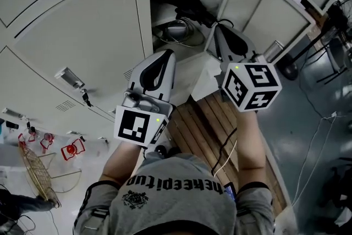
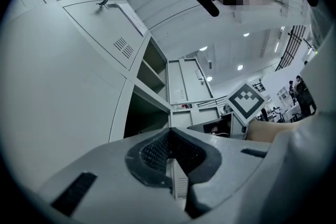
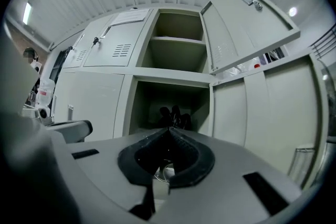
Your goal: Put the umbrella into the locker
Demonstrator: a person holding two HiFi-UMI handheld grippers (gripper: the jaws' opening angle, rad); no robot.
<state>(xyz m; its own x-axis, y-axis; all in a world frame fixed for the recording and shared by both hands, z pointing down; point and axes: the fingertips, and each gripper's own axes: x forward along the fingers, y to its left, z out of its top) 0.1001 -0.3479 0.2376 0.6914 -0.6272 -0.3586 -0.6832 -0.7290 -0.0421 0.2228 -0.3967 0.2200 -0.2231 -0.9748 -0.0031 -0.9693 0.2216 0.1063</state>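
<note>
Left gripper (image 1: 165, 55) at centre, jaws closed and empty, right gripper (image 1: 219, 30) likewise, dark umbrella (image 1: 193, 7) inside open locker (image 1: 141, 14), top centre.

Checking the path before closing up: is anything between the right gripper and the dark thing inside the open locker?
Nothing visible. The right gripper, jaws shut and empty, faces the open lower compartment. The open door stands off to the side, and the dark thing, likely the umbrella, lies inside.

Your tee (image 1: 181, 176) is grey w/ black print, black-trimmed short sleeves (image 1: 94, 202); left gripper (image 1: 166, 53) & right gripper (image 1: 218, 28) have pale grey shells, black textured pads (image 2: 156, 152), each w/ b/w marker cube (image 1: 250, 85), green LED
</note>
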